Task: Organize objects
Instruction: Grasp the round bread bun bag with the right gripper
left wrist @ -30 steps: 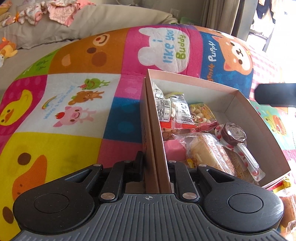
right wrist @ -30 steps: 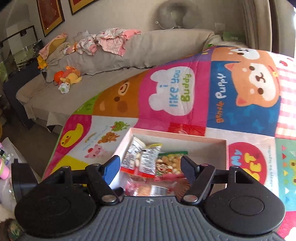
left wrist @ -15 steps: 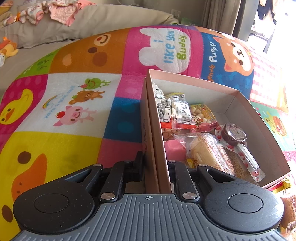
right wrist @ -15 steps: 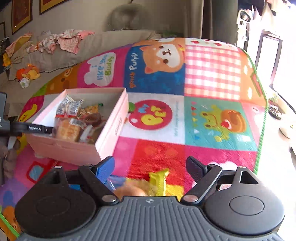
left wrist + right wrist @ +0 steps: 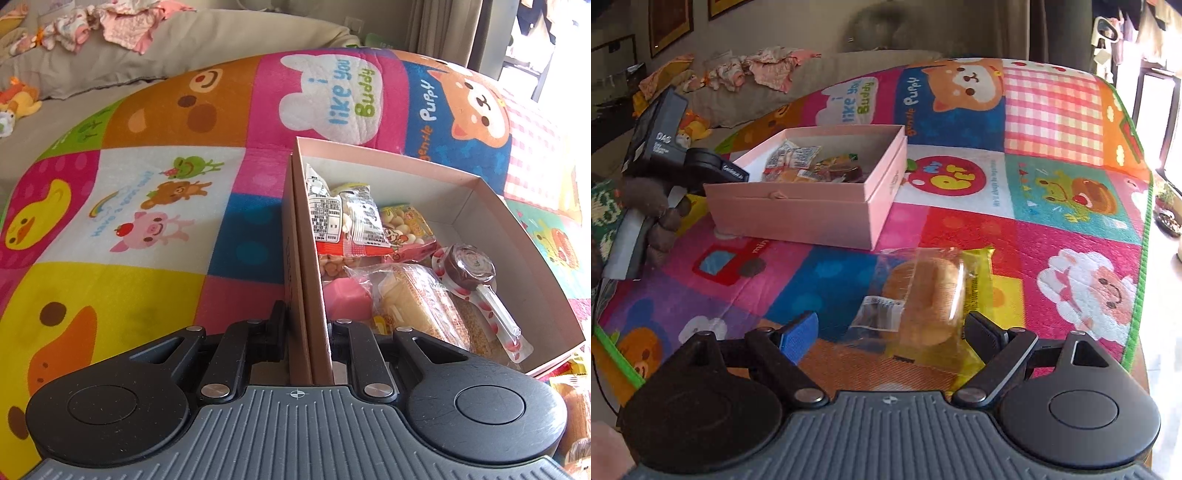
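Observation:
A pink cardboard box (image 5: 517,236) sits on the colourful play mat and holds several snack packets, a pink block (image 5: 347,297) and a wrapped chocolate lollipop (image 5: 469,271). My left gripper (image 5: 308,325) is shut on the box's left wall. In the right wrist view the box (image 5: 798,216) lies at centre left, with the left gripper (image 5: 713,168) at its far-left side. My right gripper (image 5: 890,328) is open and empty, just above a wrapped bun (image 5: 927,299) and a yellow packet (image 5: 977,284) on the mat.
The play mat (image 5: 1052,221) ends in a green border at the right, with bare floor beyond. A beige sofa (image 5: 184,48) with clothes and soft toys stands behind. More wrapped snacks (image 5: 572,402) lie by the box's near right corner.
My right gripper has swung away from above the box, right and down, and now hangs low over the wrapped bun. My left gripper has kept its hold on the box wall.

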The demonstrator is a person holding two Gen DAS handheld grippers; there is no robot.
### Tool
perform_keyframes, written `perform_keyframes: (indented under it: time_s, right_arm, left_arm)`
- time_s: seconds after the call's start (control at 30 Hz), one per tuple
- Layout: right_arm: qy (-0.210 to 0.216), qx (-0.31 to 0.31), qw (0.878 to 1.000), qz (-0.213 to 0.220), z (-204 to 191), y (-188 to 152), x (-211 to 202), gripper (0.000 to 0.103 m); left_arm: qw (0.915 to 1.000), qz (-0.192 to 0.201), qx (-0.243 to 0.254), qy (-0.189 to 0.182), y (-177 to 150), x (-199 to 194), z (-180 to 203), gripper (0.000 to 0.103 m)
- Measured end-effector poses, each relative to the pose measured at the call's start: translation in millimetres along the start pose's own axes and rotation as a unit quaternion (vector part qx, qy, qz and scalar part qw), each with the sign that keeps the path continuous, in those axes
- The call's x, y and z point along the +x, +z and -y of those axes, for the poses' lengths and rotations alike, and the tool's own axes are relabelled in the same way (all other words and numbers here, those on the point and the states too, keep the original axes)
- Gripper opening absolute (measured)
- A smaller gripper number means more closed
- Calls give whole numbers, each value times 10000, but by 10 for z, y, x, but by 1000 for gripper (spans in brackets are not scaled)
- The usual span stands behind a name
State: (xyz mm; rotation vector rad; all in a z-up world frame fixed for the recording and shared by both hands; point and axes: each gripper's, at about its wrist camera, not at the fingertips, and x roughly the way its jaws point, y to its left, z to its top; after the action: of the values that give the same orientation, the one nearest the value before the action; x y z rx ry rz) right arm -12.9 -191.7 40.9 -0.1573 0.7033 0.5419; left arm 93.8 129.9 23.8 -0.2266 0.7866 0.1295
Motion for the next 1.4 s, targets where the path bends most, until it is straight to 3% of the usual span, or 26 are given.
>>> perform_keyframes:
  time_s: [0.13,0.27,0.47,0.57,0.87,0.97,1.03,1.17,1.4]
  right_arm:
    - [110,34,9997,208,-7,32,-87,88]
    - [-413,353,9976,438,238,108,-151,88]
    - [-1027,997,9894,240,648,68,-77,86]
    - [-932,1067,9898,163,680,6,-63,81]
    - [-968,1058,9890,367,585,39,-120,80]
    - [-675,961,9922,427,449,76,-156,80]
    - [-417,777,9955,349,291,79,-103,80]
    - [-442,456,9978,194,38,90,110,80]
    - [-393,547,9977,19,31,225,365,80]
  left_arm:
    - [10000,1,-1,0,0,0,0,17]
    - [10000,6,-10,-3,-1,-1,0,17]
    - [10000,8,-19,-10,-3,-6,-3,17]
    - [10000,11,-18,-2,-3,-6,-3,17]
    - [10000,10,-19,2,-4,-6,-4,17]
    - [10000,12,-25,6,-7,-5,-9,17]
    - [10000,10,-25,5,-8,-5,-11,17]
    - [10000,-7,-35,-5,-5,-3,-13,17]
    - [10000,-11,-42,-8,-3,-2,-12,17]
